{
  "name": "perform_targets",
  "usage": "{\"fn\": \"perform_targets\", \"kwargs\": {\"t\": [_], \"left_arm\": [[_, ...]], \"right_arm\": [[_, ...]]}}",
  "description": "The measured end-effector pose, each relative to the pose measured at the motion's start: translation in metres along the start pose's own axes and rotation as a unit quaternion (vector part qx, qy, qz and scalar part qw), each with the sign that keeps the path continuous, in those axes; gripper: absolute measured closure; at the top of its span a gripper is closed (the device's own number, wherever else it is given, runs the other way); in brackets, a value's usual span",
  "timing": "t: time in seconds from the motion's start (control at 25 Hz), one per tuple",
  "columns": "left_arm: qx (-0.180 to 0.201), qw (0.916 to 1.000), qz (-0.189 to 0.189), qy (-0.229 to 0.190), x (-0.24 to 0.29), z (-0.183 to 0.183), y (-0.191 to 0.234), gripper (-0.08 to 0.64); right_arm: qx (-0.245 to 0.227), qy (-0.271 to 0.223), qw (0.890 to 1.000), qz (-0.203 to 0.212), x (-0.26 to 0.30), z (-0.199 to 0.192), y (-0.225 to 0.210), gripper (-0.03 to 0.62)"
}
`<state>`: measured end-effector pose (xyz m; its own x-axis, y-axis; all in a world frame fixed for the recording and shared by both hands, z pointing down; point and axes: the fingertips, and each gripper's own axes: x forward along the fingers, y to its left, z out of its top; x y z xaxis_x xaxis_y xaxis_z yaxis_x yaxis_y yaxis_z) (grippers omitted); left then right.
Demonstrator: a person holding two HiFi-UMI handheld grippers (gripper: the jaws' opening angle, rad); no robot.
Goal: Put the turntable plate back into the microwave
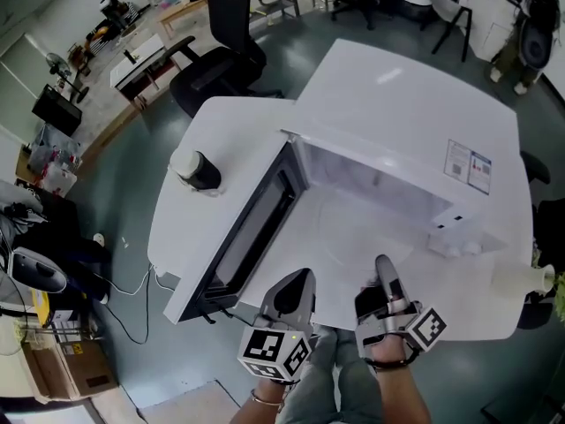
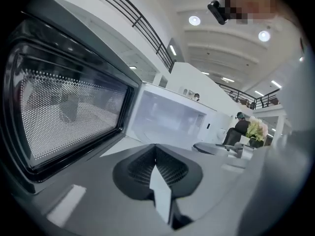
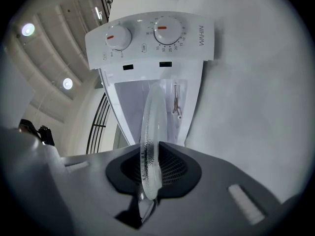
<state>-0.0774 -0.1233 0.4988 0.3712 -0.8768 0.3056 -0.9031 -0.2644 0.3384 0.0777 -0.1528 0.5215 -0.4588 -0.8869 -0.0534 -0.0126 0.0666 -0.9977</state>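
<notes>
The white microwave (image 1: 415, 122) stands on a white table with its dark-windowed door (image 1: 252, 228) swung open to the left. The clear glass turntable plate (image 1: 357, 228) hangs flat in front of the open cavity (image 1: 371, 184). My right gripper (image 1: 386, 279) is shut on its near rim. In the right gripper view the plate (image 3: 151, 127) shows edge-on between the pads of that gripper (image 3: 149, 181), with the dial panel (image 3: 152, 36) beyond. My left gripper (image 1: 297, 288) is shut on nothing beside the door. In the left gripper view its jaws (image 2: 155, 157) meet, with the door (image 2: 64, 112) at the left.
A black-and-white cylinder (image 1: 196, 170) stands on the table (image 1: 221, 131) left of the door. Black office chairs (image 1: 221, 51) and desks fill the floor behind. A bunch of flowers (image 2: 257, 129) sits at the table's right end, with a seated person (image 2: 238, 129) far off.
</notes>
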Motion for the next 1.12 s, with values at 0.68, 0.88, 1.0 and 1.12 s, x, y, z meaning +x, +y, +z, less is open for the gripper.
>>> {"fn": "perform_targets", "kwargs": {"t": [0.68,0.88,1.0,1.12], "left_arm": [[-0.002,1.0000,-0.005,0.000,0.013,0.013,0.012,0.560],[0.005,1.0000,-0.003,0.001,0.020,0.016,0.018,0.560],[0.005,1.0000,-0.005,0.005,0.026,0.016,0.019,0.560],[0.002,0.9999,-0.006,0.009,0.030,0.013,0.020,0.560]], "right_arm": [[-0.007,-0.038,0.999,0.005,0.033,0.015,-0.006,0.548],[-0.015,-0.049,0.999,0.003,0.043,0.022,-0.008,0.548],[-0.011,-0.058,0.998,0.002,0.049,0.027,-0.010,0.548],[-0.012,-0.064,0.998,-0.001,0.054,0.031,-0.013,0.548]]}}
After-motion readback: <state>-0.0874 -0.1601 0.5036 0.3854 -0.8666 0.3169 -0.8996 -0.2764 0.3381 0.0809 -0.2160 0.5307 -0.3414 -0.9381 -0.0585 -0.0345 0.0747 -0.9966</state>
